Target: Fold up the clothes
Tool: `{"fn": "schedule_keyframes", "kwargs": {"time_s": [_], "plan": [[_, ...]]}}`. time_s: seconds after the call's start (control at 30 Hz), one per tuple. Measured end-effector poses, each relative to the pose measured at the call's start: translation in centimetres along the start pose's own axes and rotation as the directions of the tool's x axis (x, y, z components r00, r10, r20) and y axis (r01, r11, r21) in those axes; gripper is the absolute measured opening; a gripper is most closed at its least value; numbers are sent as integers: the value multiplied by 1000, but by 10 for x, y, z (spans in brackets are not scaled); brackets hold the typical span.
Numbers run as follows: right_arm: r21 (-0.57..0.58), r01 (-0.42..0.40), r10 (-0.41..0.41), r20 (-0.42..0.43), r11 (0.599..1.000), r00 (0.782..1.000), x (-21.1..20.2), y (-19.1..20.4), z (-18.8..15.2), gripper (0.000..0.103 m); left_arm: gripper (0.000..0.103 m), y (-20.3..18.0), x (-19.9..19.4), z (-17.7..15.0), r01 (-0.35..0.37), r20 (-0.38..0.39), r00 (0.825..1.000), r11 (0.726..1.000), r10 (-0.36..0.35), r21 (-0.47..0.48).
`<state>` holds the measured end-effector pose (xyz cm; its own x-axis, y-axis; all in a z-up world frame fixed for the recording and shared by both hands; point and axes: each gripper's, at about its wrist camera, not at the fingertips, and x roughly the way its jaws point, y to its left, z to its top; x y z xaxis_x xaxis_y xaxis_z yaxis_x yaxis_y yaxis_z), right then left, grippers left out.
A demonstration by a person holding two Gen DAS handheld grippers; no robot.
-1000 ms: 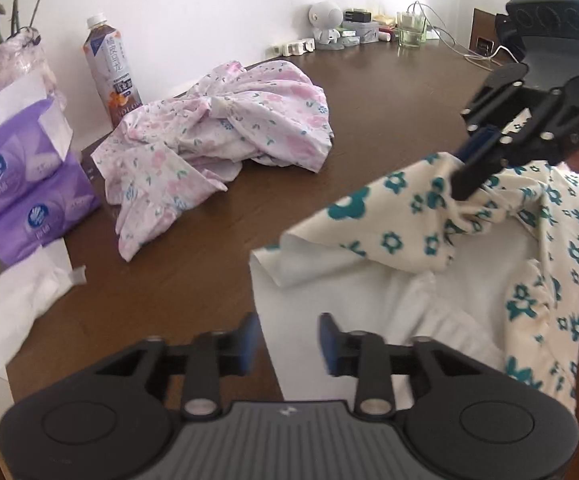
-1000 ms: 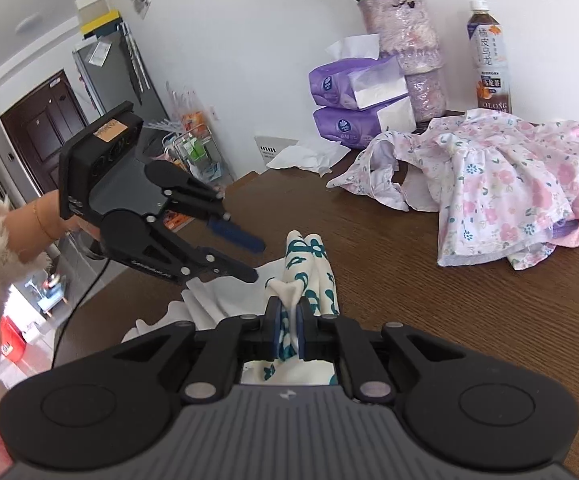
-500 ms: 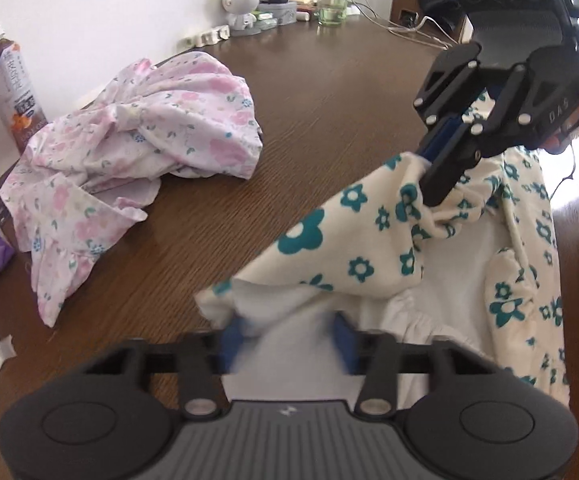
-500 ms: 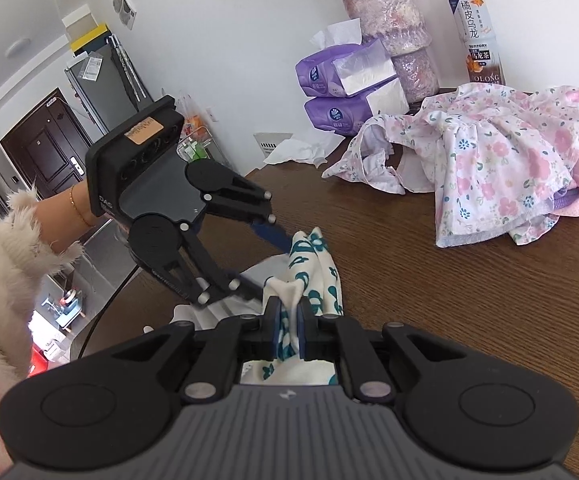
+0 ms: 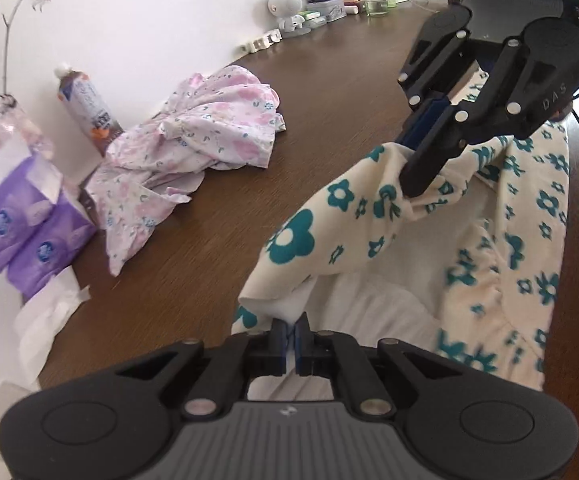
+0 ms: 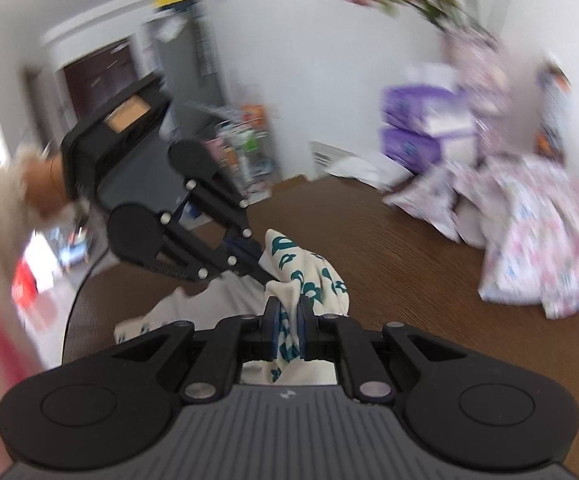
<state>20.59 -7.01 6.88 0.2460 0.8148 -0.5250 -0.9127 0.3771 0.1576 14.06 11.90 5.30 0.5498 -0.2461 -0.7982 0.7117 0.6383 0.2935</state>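
Since a second ago the left gripper (image 5: 289, 330) has gone from spread and empty beside the cloth to pressed together on a white inner edge of the cream cotton garment printed with teal flowers (image 5: 489, 240); half a second ago its fingers were only straddling that edge; the right gripper (image 6: 288, 320) pinches a bunched fold of the same garment as it did before, and its camera now blurs, which suggests quick motion. Both tools therefore hold the one garment, which sits at the near right part of the dark brown wooden table (image 5: 349, 92), partly lifted between the two grips and partly trailing on the wood toward the table's near edge; the crumpled pink floral garment (image 5: 193, 140) lies well apart, toward the far left edge by the wall, near the brown tea bottle (image 5: 89, 108) and the stacked purple tissue packs (image 5: 29, 232). I judge the teal-flowered cloth light, soft and limp; it sags between the grips and will not keep a line unless it is pulled taut; its white lining seems a separate layer that could slide against the printed face, so a pinch that catches only one layer may drag the garment askew. Seams, hems or corners look the safest places to hold, since they are thicker and give the pads something to bite; a bunched middle, as under the right gripper, holds firmly but will leave creases; whether this is an opening-out or a fold being carried over, the pictures do not settle.
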Motion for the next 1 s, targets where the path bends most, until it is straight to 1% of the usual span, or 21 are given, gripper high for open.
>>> {"fn": "schedule_keyframes", "kwargs": {"time_s": [0.1, 0.2, 0.33, 0.37, 0.43, 0.47, 0.53, 0.57, 0.63, 0.67, 0.73, 0.77, 0.87, 0.93, 1.0], "plan": [[-117, 19, -22, -25, 993, 999, 3, 22, -3, 8, 3, -10, 2, -9, -40, -34, 999, 999, 39, -27], [-168, 3, -13, -60, 986, 998, 9, 38, -7, 8, 3, -19, 3, -15, -83, -43, 996, 996, 81, -35], [-234, 8, -28, -84, 972, 996, 15, 57, -16, 8, 4, -30, 1, -22, -142, -36, 989, 989, 140, -44], [-249, 8, -31, -89, 969, 996, 15, 60, -18, 8, 7, -33, 0, -24, -153, -37, 988, 987, 151, -49], [-278, 8, -37, -96, 961, 995, 17, 68, -22, 8, 8, -37, -3, -29, -168, -33, 986, 984, 166, -60], [-293, 8, -39, -100, 956, 994, 18, 71, -24, 8, 9, -38, -5, -30, -175, -29, 984, 982, 173, -77], [-322, 8, -45, -108, 947, 993, 20, 78, -28, 8, 18, -35, -11, -34, -191, -27, 982, 972, 189, -133], [-336, 8, -49, -112, 942, 993, 21, 82, -30, 8, 27, -33, -14, -37, -201, -29, 980, 966, 199, -164], [-364, 8, -55, -119, 931, 991, 22, 89, -34, 8, 34, -26, -23, -43, -216, -36, 976, 947, 214, -237], [-378, 7, -58, -123, 926, 991, 23, 93, -36, 8, 35, -22, -29, -46, -220, -36, 975, 935, 218, -277], [-392, 26, -80, -120, 920, 990, 26, 99, -39, 12, 35, -15, -46, -51, -228, -13, 971, 900, 241, -370], [-396, 40, -93, -117, 917, 989, 28, 102, -41, 12, 36, -11, -55, -52, -228, 3, 968, 881, 252, -415], [-408, 79, -134, -107, 910, 985, 32, 110, -45, 13, 46, -7, -80, -50, -185, 116, 951, 830, 286, -527], [-415, 106, -161, -100, 903, 982, 36, 116, -47, 13, 47, -12, -85, -42, -117, 191, 946, 826, 262, -551], [-423, 132, -188, -93, 897, 978, 39, 121, -50, 13, 47, -21, -79, -30, -53, 239, 949, 851, 206, -522]]}}
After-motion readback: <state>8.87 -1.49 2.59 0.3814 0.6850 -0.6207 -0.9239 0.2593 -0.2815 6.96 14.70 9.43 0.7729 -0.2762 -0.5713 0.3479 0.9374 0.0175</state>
